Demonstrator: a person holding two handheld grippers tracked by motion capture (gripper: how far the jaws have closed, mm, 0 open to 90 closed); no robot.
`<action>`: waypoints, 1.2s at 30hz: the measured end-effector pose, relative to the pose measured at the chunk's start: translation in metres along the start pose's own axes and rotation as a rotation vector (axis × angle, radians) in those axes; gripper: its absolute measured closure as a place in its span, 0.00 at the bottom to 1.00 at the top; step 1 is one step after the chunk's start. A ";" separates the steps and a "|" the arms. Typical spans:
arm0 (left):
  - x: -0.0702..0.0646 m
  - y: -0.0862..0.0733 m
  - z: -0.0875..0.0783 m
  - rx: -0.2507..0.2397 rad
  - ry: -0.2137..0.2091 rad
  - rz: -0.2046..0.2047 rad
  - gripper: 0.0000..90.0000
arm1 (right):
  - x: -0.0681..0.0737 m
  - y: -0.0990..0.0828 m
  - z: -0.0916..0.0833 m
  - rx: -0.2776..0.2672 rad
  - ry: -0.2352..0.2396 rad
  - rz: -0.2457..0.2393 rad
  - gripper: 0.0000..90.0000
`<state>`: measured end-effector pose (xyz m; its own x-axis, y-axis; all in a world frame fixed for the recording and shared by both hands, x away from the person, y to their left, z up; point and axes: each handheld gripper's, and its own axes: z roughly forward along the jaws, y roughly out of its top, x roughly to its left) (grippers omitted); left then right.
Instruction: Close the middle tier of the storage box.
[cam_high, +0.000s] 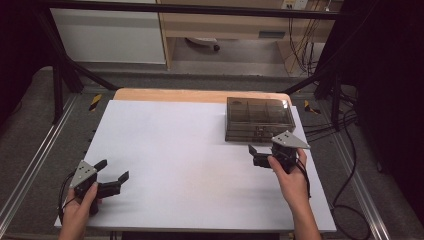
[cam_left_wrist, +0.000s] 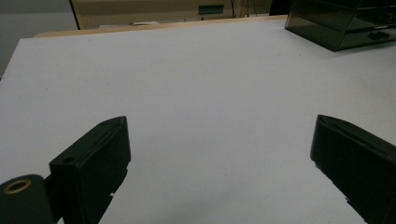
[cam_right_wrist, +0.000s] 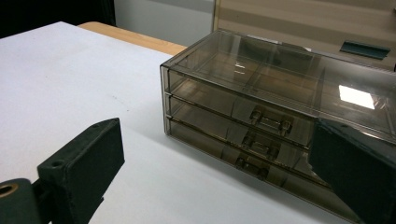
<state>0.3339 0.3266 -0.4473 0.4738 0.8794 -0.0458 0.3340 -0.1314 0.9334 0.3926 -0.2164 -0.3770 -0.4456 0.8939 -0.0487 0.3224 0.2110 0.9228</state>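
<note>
A smoky transparent drawer box (cam_high: 257, 117) stands at the back right of the white table (cam_high: 190, 150). In the right gripper view the box (cam_right_wrist: 243, 77) shows three stacked drawers, each shut, with small handles (cam_right_wrist: 271, 125) on their fronts. My right gripper (cam_high: 263, 147) hovers just in front of the box, open and empty, with its jaws (cam_right_wrist: 215, 135) spread wide towards the drawer fronts. My left gripper (cam_high: 113, 170) sits near the front left of the table, open, nothing between its jaws (cam_left_wrist: 219, 140). The box's corner (cam_left_wrist: 345, 23) appears far off to the upper right.
A wooden strip (cam_high: 200, 95) edges the table's far side. Black frame posts (cam_high: 60, 75) and cables (cam_high: 345, 150) flank the table. A cabinet (cam_high: 225, 25) stands beyond on the floor. Bare white surface lies between the two grippers.
</note>
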 end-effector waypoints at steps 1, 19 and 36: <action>0.000 0.000 0.000 0.001 0.003 0.004 0.06 | 0.000 0.000 0.000 0.002 -0.002 0.000 0.04; -0.001 0.000 0.000 0.000 -0.003 0.005 0.06 | -0.006 -0.002 -0.009 0.016 0.031 0.004 0.04; 0.000 0.001 -0.001 -0.004 0.000 0.005 0.06 | -0.011 -0.002 -0.032 0.003 0.040 0.007 0.05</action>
<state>0.3330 0.3272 -0.4459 0.4754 0.8788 -0.0409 0.3279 -0.1339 0.9352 0.3703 -0.2390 -0.3658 -0.4759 0.8791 -0.0269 0.3280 0.2058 0.9220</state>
